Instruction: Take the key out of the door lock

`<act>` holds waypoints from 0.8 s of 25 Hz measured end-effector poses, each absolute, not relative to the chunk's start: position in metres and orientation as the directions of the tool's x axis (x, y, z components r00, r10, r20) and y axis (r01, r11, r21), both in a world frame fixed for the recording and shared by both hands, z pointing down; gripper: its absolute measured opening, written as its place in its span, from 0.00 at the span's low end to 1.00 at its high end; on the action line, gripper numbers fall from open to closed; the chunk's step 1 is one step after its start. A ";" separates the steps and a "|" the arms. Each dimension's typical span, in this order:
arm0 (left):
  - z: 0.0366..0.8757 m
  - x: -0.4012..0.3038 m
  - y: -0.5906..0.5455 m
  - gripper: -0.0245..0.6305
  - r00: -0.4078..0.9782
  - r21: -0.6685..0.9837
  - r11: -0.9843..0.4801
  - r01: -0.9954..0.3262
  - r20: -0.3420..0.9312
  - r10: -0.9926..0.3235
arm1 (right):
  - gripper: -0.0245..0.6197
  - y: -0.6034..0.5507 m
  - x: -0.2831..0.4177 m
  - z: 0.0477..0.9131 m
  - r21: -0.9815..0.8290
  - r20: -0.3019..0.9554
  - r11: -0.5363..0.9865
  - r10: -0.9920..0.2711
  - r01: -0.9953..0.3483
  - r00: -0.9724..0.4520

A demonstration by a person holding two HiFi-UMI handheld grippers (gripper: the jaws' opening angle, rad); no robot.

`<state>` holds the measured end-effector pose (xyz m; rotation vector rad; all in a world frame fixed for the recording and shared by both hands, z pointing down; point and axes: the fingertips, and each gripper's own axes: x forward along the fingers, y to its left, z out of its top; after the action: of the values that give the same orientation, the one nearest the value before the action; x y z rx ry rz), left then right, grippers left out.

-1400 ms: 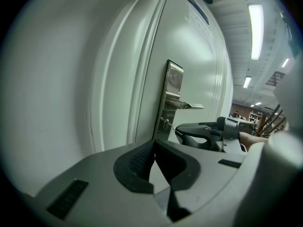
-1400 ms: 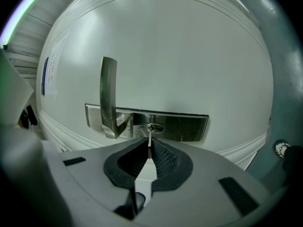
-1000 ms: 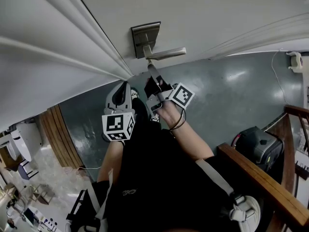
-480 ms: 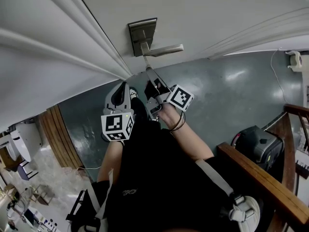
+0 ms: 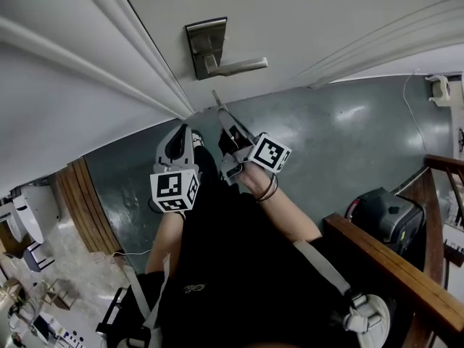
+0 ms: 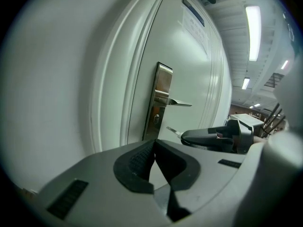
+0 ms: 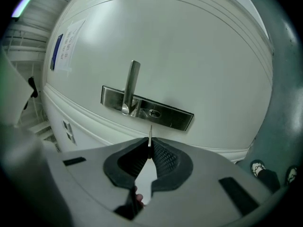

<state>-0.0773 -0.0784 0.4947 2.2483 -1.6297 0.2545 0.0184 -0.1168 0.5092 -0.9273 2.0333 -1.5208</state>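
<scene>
The brushed-metal lock plate [image 5: 206,46] with its lever handle [image 5: 235,67] sits on the white door. My right gripper [image 5: 226,116] is shut on the key [image 5: 217,100], whose thin blade sticks out toward the door, clear of the plate. In the right gripper view the key [image 7: 150,135] stands edge-on between the pads, just below the keyhole [image 7: 154,112]. The left gripper view shows the key [image 6: 173,131] free in the air beside the plate [image 6: 158,103]. My left gripper [image 5: 190,132] hangs to the left, shut and empty.
The door frame moulding [image 5: 138,56] runs down the left. A wooden rail [image 5: 391,267] and a black case [image 5: 388,220] stand at the right on the grey-green floor [image 5: 341,136]. A paper notice [image 7: 66,44] is stuck on the door.
The right gripper has drawn back from the lock plate with the key, and the gap between key tip and plate has widened. The left gripper has moved back a little too.
</scene>
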 end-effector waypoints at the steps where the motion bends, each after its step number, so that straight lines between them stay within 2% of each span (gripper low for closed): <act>1: 0.495 -0.077 -0.076 0.07 0.320 0.177 -0.274 -0.945 0.344 -0.883 | 0.08 -0.113 0.019 0.510 -0.949 0.055 0.175 -0.727 -0.262 -0.684; 4: 0.496 -0.077 -0.069 0.07 0.314 0.177 -0.267 -0.947 0.343 -0.885 | 0.08 -0.102 0.023 0.515 -0.937 0.082 0.179 -0.719 -0.298 -0.690; 7: 0.496 -0.077 -0.061 0.07 0.306 0.176 -0.259 -0.950 0.342 -0.889 | 0.09 -0.089 0.026 0.520 -0.894 0.137 0.217 -0.699 -0.391 -0.702; 14: 0.502 -0.074 -0.037 0.07 0.284 0.187 -0.231 -0.955 0.347 -0.894 | 0.09 -0.058 0.032 0.527 -0.686 0.287 0.381 -0.640 -0.620 -0.712; 20: 0.504 -0.074 -0.018 0.07 0.251 0.202 -0.188 -0.961 0.359 -0.899 | 0.09 -0.035 0.030 0.528 -0.491 0.368 0.524 -0.600 -0.696 -0.711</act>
<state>-0.0738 -0.0178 0.5041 2.1484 -1.6999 0.2239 0.0303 -0.0351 0.5279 -1.2305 2.8733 -1.0411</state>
